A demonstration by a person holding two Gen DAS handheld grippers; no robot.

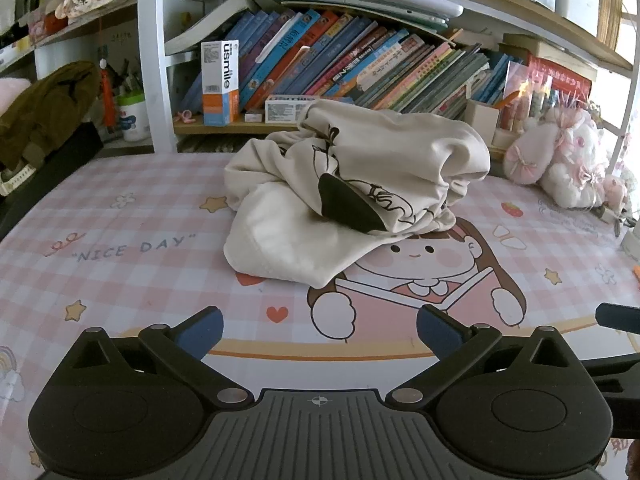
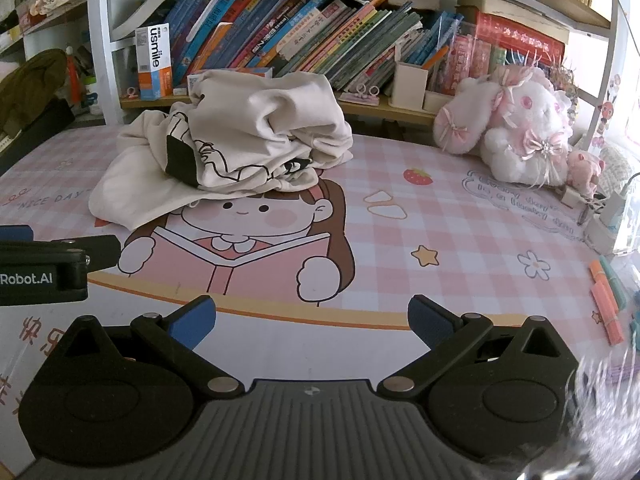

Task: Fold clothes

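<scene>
- On the desk mat (image 1: 120,216) — cream garment (image 1: 352,184) crumpled in a heap, unfolded
- left gripper (image 1: 320,332), right gripper (image 2: 312,320) — both spread wide, holding nothing
- Could snag several bunched layers at once, probably

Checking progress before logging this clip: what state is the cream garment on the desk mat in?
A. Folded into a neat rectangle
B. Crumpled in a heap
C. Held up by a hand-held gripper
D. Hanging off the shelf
B: the cream garment lies bunched in a loose heap on the desk mat, and both hand-held grippers are open and clear of it.
</scene>
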